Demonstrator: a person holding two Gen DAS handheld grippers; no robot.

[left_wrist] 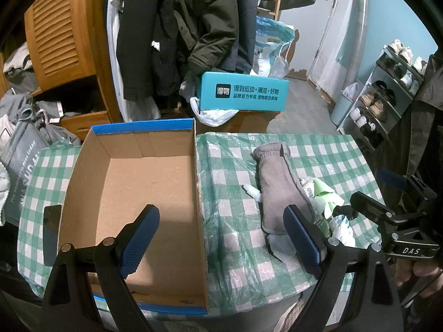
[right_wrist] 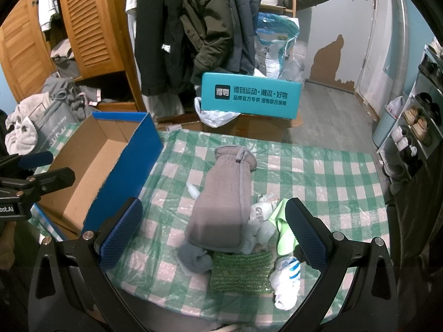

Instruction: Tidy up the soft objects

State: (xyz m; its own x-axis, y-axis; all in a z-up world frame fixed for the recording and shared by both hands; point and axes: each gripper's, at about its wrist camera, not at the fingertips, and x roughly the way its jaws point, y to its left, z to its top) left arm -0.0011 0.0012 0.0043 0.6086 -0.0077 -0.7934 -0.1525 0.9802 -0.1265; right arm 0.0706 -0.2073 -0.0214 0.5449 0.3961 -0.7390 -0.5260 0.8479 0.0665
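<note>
Right now we are holding both grippers with jaws spread wide and nothing between them. Our left gripper is hovering over the near edge of the box, one finger over its bare cardboard floor and the other over the cloth. Our right gripper is hanging above the pile of soft things, which is lying on the counter just to the right of the box.

In that pile we are seeing a grey mitten stretched away from us, a grey sock at its near end, a green knitted pad touching the sock, a white sock with blue stripes beside the pad, and a pale green cloth partly under the right finger.

We are judging that sorting is only starting: the box is holding nothing yet. The next move is probably calling for the right jaws to drop onto one item, likely the mitten, pinch a fold of it, and carry it left over the blue wall.

The counter is wearing a green checked cloth under clear plastic. Beyond it a teal carton, hanging coats, a louvred wardrobe and a shoe rack are crowding the room.
</note>
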